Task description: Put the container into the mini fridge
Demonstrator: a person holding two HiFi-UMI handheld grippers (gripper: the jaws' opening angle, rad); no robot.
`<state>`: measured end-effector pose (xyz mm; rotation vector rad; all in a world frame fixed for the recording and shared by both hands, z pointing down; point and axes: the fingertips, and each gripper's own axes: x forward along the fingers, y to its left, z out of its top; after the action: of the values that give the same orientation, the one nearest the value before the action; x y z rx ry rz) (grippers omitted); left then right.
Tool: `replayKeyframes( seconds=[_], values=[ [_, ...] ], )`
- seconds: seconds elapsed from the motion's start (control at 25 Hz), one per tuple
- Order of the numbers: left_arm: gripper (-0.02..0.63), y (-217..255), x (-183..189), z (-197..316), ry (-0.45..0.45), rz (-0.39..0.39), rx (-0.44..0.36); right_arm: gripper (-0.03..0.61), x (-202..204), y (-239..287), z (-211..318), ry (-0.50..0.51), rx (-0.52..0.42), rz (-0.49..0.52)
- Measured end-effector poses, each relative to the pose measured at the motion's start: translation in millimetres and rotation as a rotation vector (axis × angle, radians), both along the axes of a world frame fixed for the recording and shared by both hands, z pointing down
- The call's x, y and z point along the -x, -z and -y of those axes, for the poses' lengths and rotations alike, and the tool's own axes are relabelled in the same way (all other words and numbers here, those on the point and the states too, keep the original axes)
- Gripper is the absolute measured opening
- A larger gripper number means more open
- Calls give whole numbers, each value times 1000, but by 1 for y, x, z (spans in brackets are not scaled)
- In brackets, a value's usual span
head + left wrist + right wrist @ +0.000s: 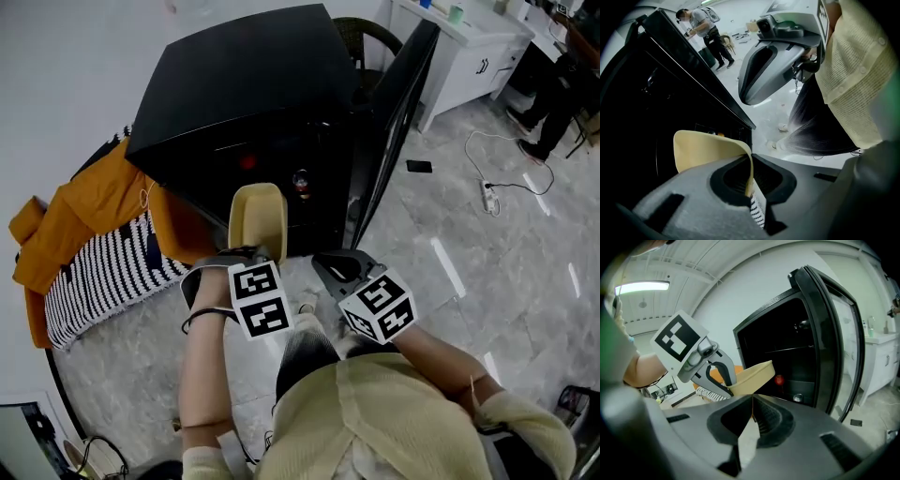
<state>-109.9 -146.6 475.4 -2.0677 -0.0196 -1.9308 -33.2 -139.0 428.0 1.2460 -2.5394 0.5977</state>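
Glossy grey marble floor (487, 281); white wall (66, 75); white cabinet (469, 52) in far corner; power strip (488, 196) on floor; orange cloth (89, 211) over striped fabric (98, 277); ceiling tube light (642, 287) lit.

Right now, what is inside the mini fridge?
A small red item and a round silvery one low in the mini fridge; the rest is dark, partly covered by the container.
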Motion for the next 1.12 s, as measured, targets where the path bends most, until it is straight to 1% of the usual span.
replayKeyframes(
  seconds=[0.28, 0.56, 0.72, 0.88, 1.12],
  values=[
    [25, -18, -6, 28, -70, -2, -6, 29, -4, -5, 25, -86, 21, -3],
    [25, -39, -2, 52, -133, 31, 9, 31, 2, -12, 44, -155, 47, 6],
    [25, -54, -1, 67, -161, 47, 3, 29, 2, -16, 51, -200, 62, 12],
    [25, -70, -2, 78, -187, 62, 20, 29, 1, -23, 54, -239, 76, 12],
    [25, -89, -9, 95, -226, 62, 20, 29, -6, -31, 55, -322, 92, 22]
  ],
)
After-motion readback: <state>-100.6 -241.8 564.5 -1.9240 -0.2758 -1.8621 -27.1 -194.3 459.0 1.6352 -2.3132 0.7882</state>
